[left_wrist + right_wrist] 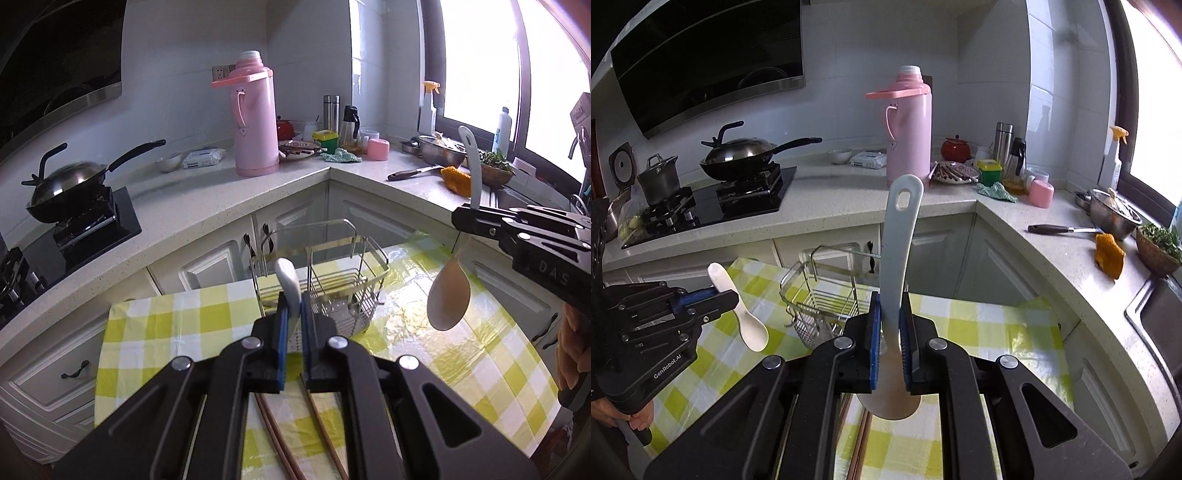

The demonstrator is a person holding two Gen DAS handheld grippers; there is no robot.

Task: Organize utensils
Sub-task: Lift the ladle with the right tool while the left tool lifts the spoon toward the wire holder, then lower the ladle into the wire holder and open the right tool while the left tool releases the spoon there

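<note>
Utensils split between two grips, both in air above checked tabletop (155, 325). Left hand-held gripper (291, 314) clamped on small white spoon (738, 314), handle poking up between blue pads, bowl hanging low. Right hand-held gripper (889, 325) clamped on large rice paddle (897, 258), handle up, beige blade down. Wire utensil rack (332, 288) stands on tabletop ahead of both. Brown chopsticks (280, 435) lie on cloth under left hand-held gripper.

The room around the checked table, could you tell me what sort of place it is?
A home kitchen, most likely: a wok sits on a gas hob, a pink thermos stands on the L-shaped counter, and a sink lies under the window.
</note>
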